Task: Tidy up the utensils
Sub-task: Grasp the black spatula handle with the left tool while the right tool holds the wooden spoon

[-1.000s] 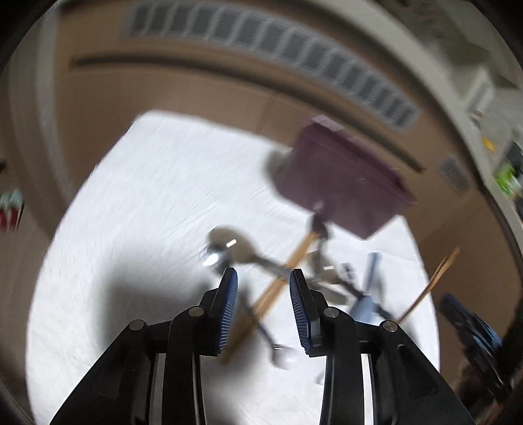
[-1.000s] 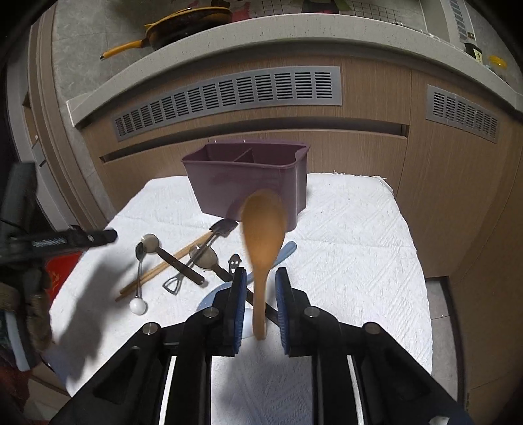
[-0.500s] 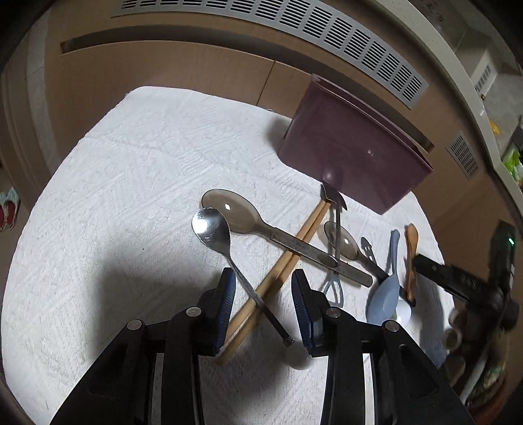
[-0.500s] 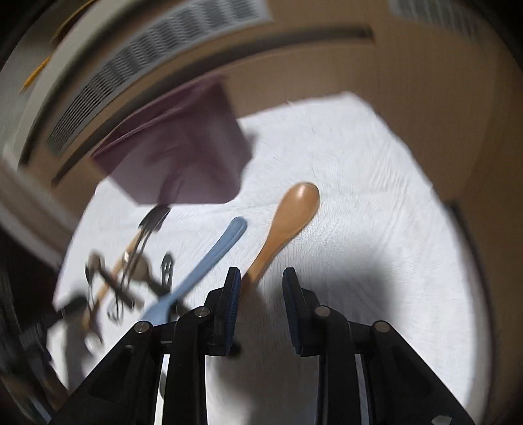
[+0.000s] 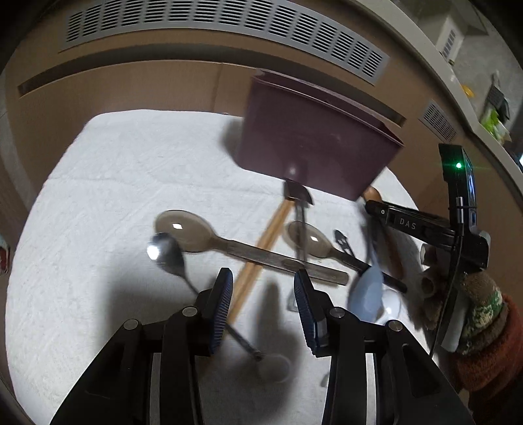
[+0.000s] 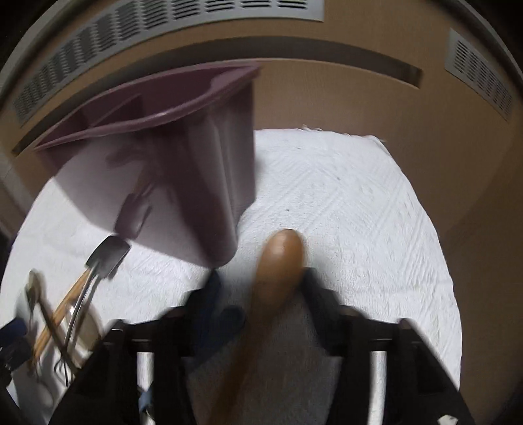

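A purple divided utensil holder (image 5: 313,144) stands on a white cloth (image 5: 114,183); it also shows in the right wrist view (image 6: 170,170). My left gripper (image 5: 263,291) is open, low over a pile of utensils: a steel spoon (image 5: 166,255), a large translucent spoon (image 5: 209,235), a wood-handled spatula (image 5: 278,219) and a pale blue spoon (image 5: 367,291). My right gripper (image 6: 261,287) is blurred and open, with a wooden spoon (image 6: 278,261) lying between its jaws on the cloth, just right of the holder.
Wooden cabinet fronts with grey vents (image 5: 228,29) stand behind the table. The right gripper body (image 5: 425,229) and a gloved hand (image 5: 480,314) sit at the right of the left wrist view. The cloth's right half (image 6: 376,212) carries nothing.
The right gripper set the wooden spoon down on the cloth, opened, and now moves forward over it, blurred. The left gripper dropped closer to the utensil pile.
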Demonstrator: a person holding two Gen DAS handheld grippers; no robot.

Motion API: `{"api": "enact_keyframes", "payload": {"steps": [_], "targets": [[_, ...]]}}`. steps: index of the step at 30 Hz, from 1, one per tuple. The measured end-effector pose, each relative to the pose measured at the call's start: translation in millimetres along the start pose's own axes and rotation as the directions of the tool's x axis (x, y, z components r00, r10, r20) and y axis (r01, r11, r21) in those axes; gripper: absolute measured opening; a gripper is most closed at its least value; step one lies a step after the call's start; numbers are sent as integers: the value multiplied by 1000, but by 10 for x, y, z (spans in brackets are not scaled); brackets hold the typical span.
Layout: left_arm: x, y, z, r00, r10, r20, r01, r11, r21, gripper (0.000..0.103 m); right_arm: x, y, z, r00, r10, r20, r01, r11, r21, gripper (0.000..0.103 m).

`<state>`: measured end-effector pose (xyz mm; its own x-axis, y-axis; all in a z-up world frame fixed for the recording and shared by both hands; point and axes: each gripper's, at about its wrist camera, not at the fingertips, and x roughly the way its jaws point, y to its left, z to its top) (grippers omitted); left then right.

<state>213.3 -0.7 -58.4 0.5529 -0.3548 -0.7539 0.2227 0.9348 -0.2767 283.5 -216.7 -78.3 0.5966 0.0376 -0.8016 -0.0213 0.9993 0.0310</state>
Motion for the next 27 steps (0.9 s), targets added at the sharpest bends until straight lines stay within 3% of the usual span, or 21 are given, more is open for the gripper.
{"api": "enact_keyframes", "payload": {"steps": [6,10,13,16,20,24,27], "targets": [[148,-273,54,999,-32,-37,35,996,81,40,-310,-313,-253,997,73,11,-74,997,30,23],[300,-443,364,998,-32,-53,38,992,117,40,-507,-338,-401,993,112,25,-112,993,24,23],[568,-532,650,997,59,-53,-52,989,135,40,-624,-255,-481,990,126,58,-126,992,1,23],[875,-612,818,986,127,-106,-110,982,155,40,-736,-175,-552,989,129,79,-129,992,-9,23],[1099,-724,854,964,237,-119,-202,947,249,40,-845,-181,-599,986,139,95,-139,990,-7,23],[1128,-680,911,964,235,-122,-200,950,242,40,-879,-192,-588,985,133,112,-132,991,-11,23],[1132,-586,963,974,180,-139,-149,967,209,39,-892,-185,-569,984,138,116,-138,990,-6,23]]}}
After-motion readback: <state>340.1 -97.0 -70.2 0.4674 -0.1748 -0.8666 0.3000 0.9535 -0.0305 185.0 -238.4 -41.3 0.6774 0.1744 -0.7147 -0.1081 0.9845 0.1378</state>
